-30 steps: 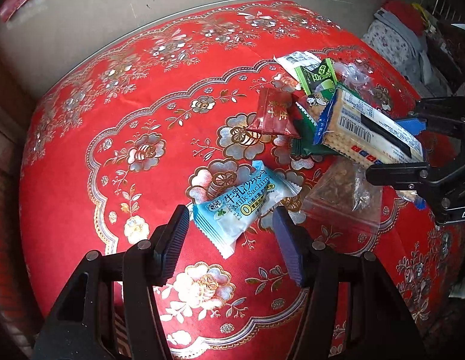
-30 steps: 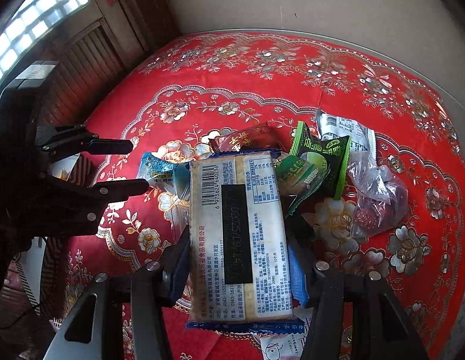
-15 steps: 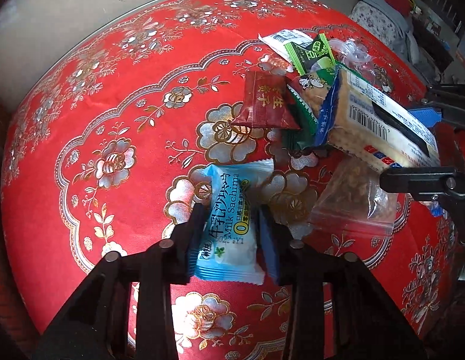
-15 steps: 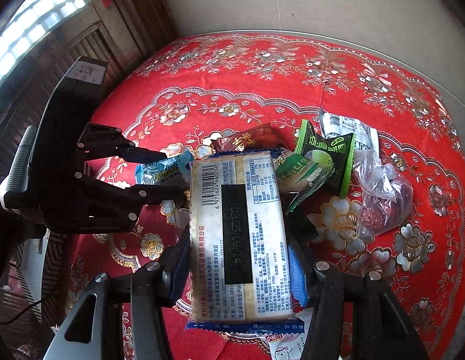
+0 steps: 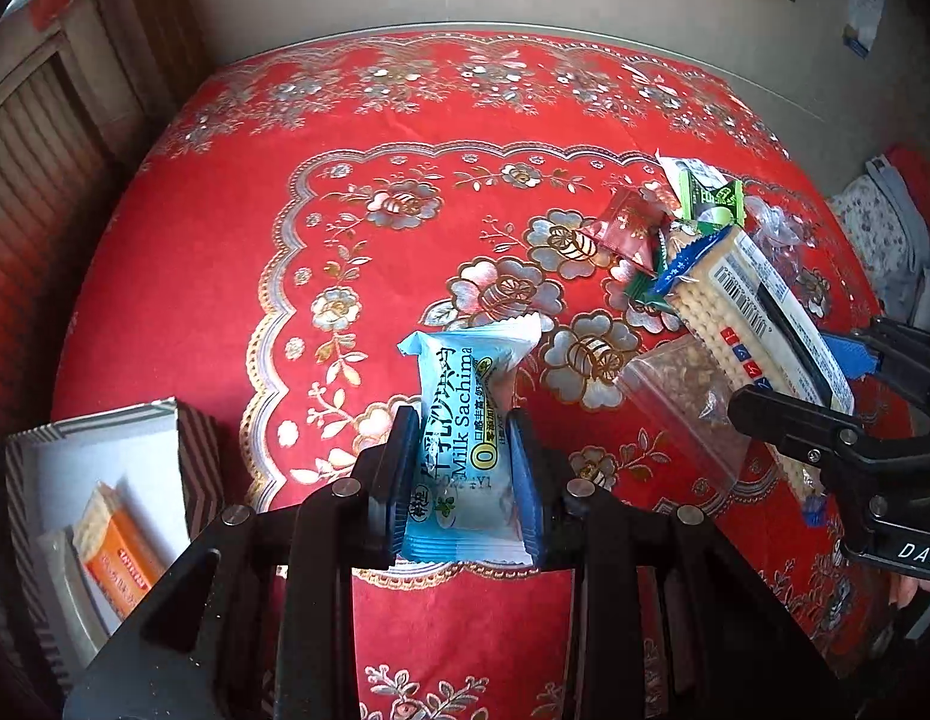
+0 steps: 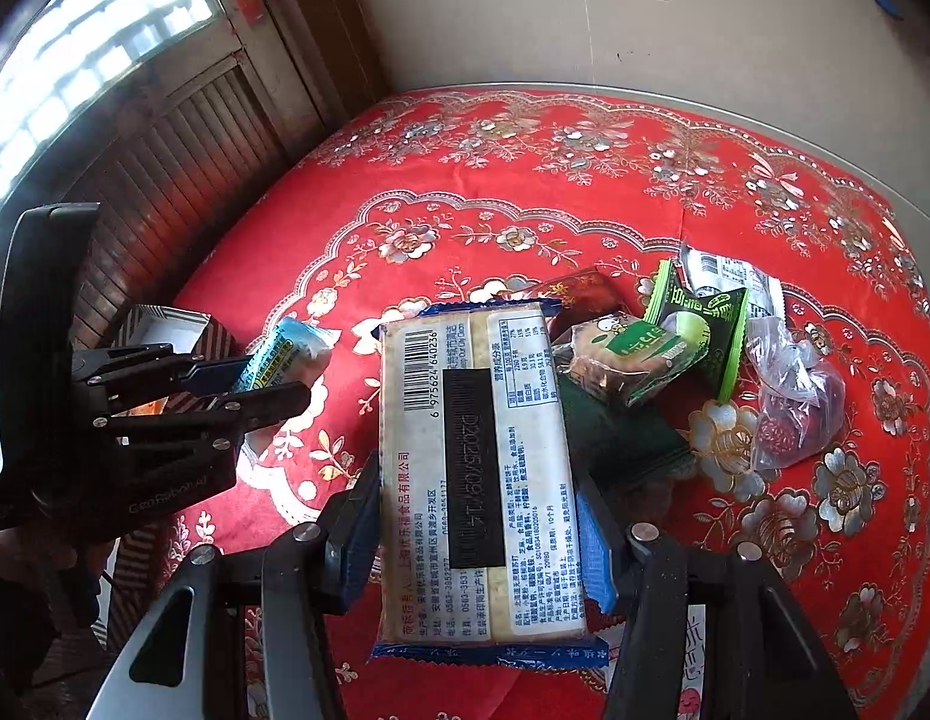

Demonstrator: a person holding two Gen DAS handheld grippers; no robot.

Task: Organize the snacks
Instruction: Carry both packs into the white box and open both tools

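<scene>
- Light blue Milk Sachima packet [image 5: 465, 450]: lower centre of the left wrist view, pinched upright between the two fingers of the left gripper [image 5: 465, 468], above the red floral tablecloth [image 5: 225, 276].
- Cracker pack [image 6: 477, 480]: centre of the right wrist view, barcode side up, clamped along its long sides by the right gripper [image 6: 477, 528].
- Remaining snack pile, right of centre in the right wrist view: dark red packet [image 6: 579, 294], green packets [image 6: 699, 324], clear bag with red contents [image 6: 789, 408]. All rest on the cloth.
- Clear bag of brown crumbs [image 5: 681, 390]: just beside the cracker pack, right side of the left wrist view.
- Striped box [image 5: 105, 480]: lower left of the left wrist view, open, holding an orange packet [image 5: 117, 552].
</scene>
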